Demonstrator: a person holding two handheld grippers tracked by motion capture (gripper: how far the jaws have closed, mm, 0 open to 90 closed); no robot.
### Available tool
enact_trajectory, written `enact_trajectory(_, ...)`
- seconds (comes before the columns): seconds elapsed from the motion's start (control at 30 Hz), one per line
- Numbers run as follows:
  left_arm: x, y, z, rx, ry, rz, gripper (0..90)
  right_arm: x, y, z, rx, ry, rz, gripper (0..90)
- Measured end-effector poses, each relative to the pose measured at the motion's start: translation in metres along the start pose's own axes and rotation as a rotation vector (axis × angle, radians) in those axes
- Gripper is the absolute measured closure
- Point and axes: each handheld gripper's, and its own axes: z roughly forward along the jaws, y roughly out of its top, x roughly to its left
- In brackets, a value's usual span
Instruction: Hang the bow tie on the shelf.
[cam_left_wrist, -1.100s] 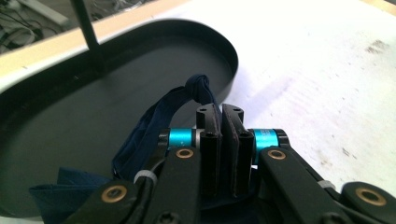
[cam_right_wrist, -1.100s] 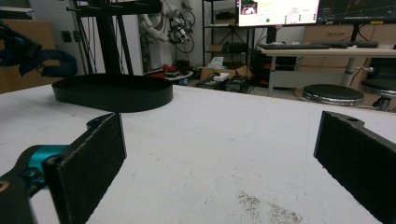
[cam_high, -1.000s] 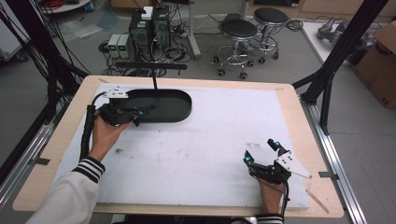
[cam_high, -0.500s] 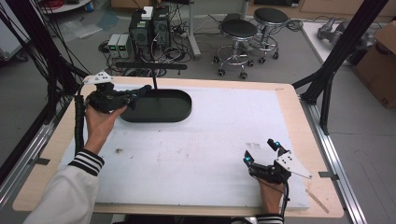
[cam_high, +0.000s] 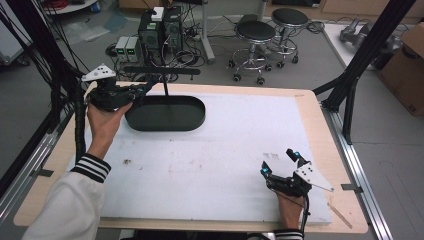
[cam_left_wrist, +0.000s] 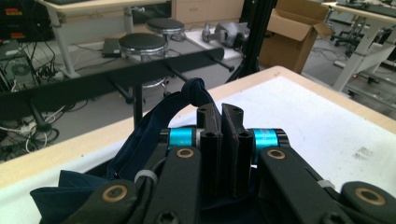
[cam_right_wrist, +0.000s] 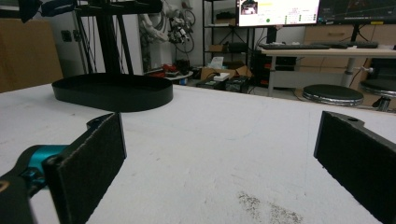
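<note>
A dark blue cloth (cam_left_wrist: 140, 140) is clamped between the closed jaws of the left gripper (cam_high: 131, 93), its knotted end poking up just beside them. Over the last second this gripper has lifted the cloth clear of the black tray (cam_high: 165, 114) toward the stand's crossbar (cam_left_wrist: 93, 81), likely to hang it there. The upright post (cam_high: 165, 85) stands close ahead. The right gripper (cam_high: 280, 167), jaws apart and holding nothing, rests far across the white mat (cam_high: 225, 145).
</note>
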Motion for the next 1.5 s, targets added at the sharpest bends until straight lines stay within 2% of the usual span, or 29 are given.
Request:
enact_trajectory(0.27,0.006,0.011,0.000,-0.051,0.043,0.004,85.7,0.000,0.000,0.000,0.000,-0.004,-0.006,1.2)
enact_trajectory(0.57,0.017,0.027,0.010,-0.055,0.082,0.022,85.7,0.000,0.000,0.000,0.000,-0.004,-0.006,1.2)
enact_trajectory(0.63,0.017,0.028,0.015,-0.043,0.089,0.039,85.6,0.000,0.000,0.000,0.000,-0.005,-0.006,1.2)
enact_trajectory(0.77,0.018,0.025,0.027,-0.029,0.114,0.073,85.6,0.000,0.000,0.000,0.000,-0.005,-0.006,1.2)
enact_trajectory(0.9,0.021,0.021,0.038,-0.030,0.106,0.053,85.6,0.000,0.000,0.000,0.000,-0.004,-0.003,1.2)
enact_trajectory(1.03,0.018,0.018,0.046,-0.009,0.109,0.070,85.6,0.000,0.000,0.000,0.002,-0.006,0.002,1.2)
enact_trajectory(1.13,0.016,0.014,0.050,0.001,0.113,0.076,85.6,0.000,0.000,0.000,0.001,-0.006,-0.003,1.2)
enact_trajectory(1.23,0.012,0.014,0.053,0.005,0.118,0.097,85.6,0.000,0.000,0.000,0.001,-0.006,-0.004,1.2)
enact_trajectory(1.43,0.009,0.008,0.060,0.041,0.131,0.134,85.6,0.000,0.000,0.000,-0.001,-0.008,-0.005,1.2)
enact_trajectory(1.5,0.008,0.004,0.062,0.041,0.132,0.125,85.6,0.000,0.000,0.000,0.000,-0.007,-0.003,1.2)
